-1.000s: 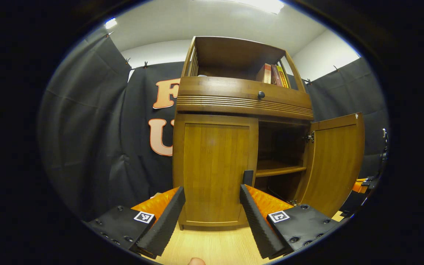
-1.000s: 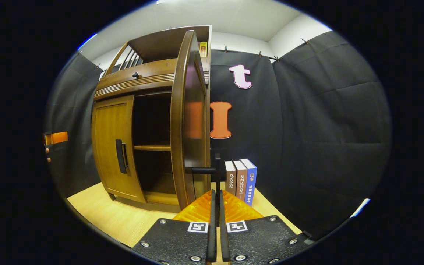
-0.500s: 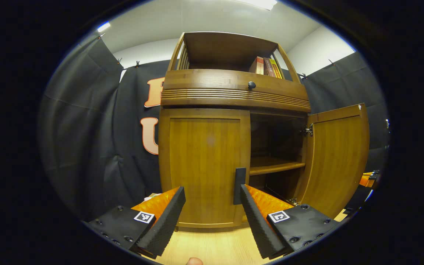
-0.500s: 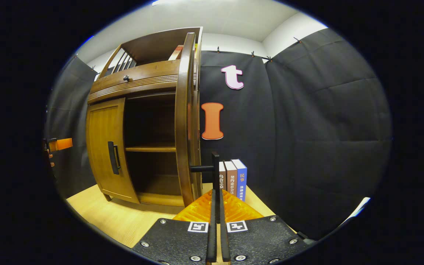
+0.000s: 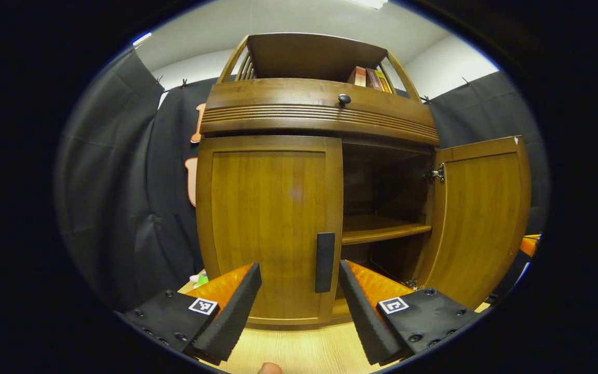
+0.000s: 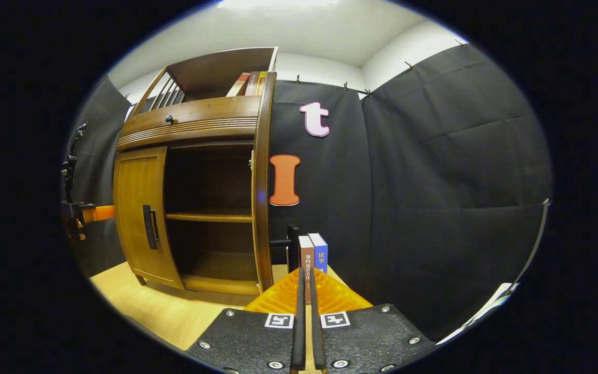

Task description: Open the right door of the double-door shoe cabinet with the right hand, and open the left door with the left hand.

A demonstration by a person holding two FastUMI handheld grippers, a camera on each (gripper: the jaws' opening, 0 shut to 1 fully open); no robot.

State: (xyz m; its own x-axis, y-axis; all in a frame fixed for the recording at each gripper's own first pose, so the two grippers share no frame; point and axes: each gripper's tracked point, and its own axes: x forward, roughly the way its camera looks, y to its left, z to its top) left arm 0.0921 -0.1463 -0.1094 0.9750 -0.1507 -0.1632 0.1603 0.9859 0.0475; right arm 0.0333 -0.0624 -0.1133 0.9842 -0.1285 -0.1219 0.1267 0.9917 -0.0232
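Wooden and stiff on its hinges, the shut left door carries a slim handle at twelve o'clock between the spread-open left tool, while the right tool is clenched, the right door standing wide.

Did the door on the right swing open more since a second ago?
Yes. In the right gripper view the right door has swung wider, away from the cabinet's shelf, uncovering more of the inside.
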